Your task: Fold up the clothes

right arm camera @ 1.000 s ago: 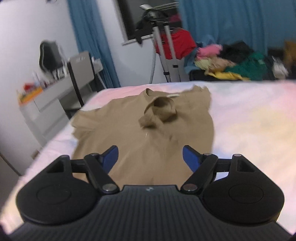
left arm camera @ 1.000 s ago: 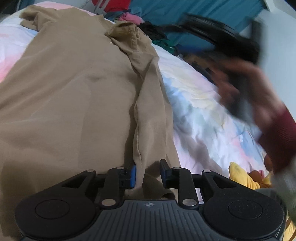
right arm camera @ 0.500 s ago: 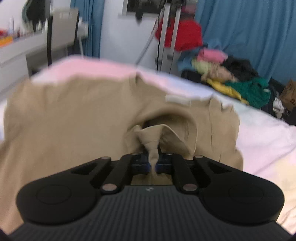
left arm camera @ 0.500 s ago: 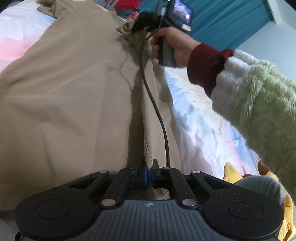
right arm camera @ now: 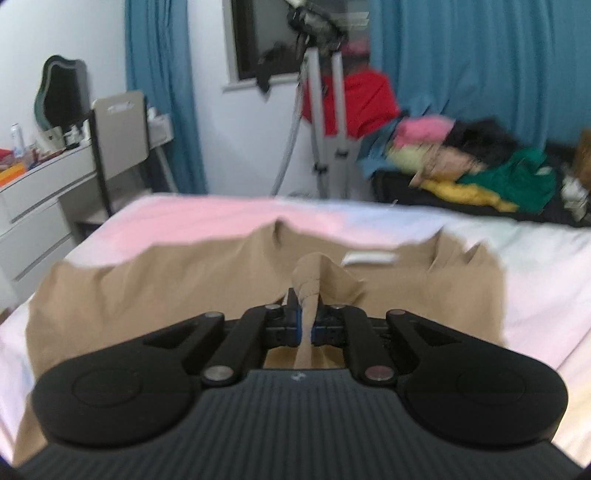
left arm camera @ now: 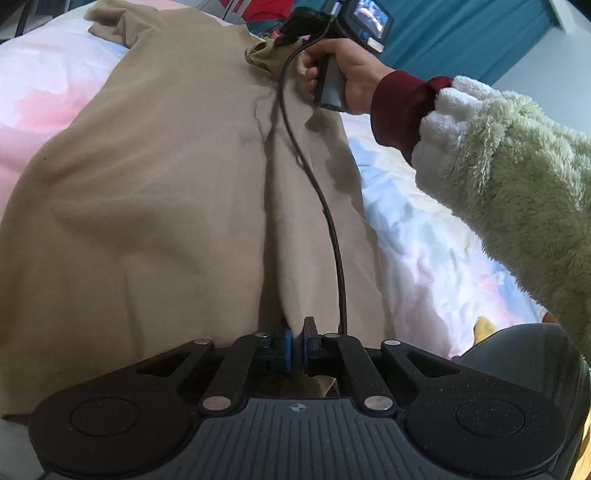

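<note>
At the bottom centre of the left wrist view, the left gripper (left arm camera: pixel 297 341) is clenched on a raised ridge of a tan shirt (left arm camera: pixel 155 192); its jaws have just eased apart a touch with the cloth pinched between them. The shirt is plain, soft and matte, spread flat over a bed (left arm camera: pixel 436 236) with a pastel pink, white and blue sheet. It fills the left and centre of the frame. One long crease runs up the middle from the pads toward the top. At the upper centre a hand (left arm camera: pixel 347 74) in a dark red cuff and fuzzy green sleeve holds the right gripper (left arm camera: pixel 295 31) at the shirt's far end; a black cable (left arm camera: pixel 325 206) trails back across the cloth.

In the right wrist view, the right gripper (right arm camera: pixel 306 325) at lower centre has just closed and grasps a bunched peak of the shirt (right arm camera: pixel 166 280) near its collar. A white label (right arm camera: pixel 367 257) shows just beyond, right of centre.
</note>
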A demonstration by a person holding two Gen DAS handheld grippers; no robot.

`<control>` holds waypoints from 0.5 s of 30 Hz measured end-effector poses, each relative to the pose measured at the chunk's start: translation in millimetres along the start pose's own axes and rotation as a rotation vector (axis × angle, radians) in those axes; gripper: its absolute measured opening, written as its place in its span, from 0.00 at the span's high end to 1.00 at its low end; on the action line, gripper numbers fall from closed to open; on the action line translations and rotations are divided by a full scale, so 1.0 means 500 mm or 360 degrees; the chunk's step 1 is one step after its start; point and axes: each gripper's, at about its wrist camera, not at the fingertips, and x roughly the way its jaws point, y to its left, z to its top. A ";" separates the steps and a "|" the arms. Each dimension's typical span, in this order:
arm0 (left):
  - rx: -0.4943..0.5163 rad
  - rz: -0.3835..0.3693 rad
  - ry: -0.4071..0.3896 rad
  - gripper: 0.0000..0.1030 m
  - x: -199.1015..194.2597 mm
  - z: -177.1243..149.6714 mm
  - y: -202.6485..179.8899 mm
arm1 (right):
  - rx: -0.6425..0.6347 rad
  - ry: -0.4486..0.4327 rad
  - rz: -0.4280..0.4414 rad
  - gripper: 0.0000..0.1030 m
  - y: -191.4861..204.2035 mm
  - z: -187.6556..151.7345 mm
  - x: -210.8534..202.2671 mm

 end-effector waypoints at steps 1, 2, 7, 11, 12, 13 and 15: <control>0.0026 0.0021 -0.0004 0.84 0.003 0.002 -0.006 | -0.0022 0.0014 0.0001 0.89 0.004 -0.008 0.001; 0.0050 0.0041 -0.0009 0.69 0.005 0.004 -0.012 | -0.0043 0.0025 0.0001 0.74 0.009 -0.016 0.000; 0.0173 0.0125 -0.0097 0.33 -0.018 0.021 -0.034 | -0.0049 -0.0046 0.0041 0.12 0.028 -0.040 -0.054; 0.0212 0.0192 -0.0166 0.27 -0.056 0.046 -0.057 | -0.0037 -0.0088 0.0033 0.12 0.035 -0.046 -0.130; 0.0226 0.0188 -0.0198 0.27 -0.070 0.053 -0.065 | -0.0050 -0.0100 0.0029 0.12 0.037 -0.049 -0.150; 0.0261 0.0205 -0.0242 0.23 -0.087 0.059 -0.075 | -0.0058 -0.0108 0.0022 0.12 0.037 -0.050 -0.168; 0.0334 0.0263 -0.0345 0.19 -0.118 0.068 -0.100 | -0.0059 -0.0135 0.0001 0.12 0.037 -0.053 -0.216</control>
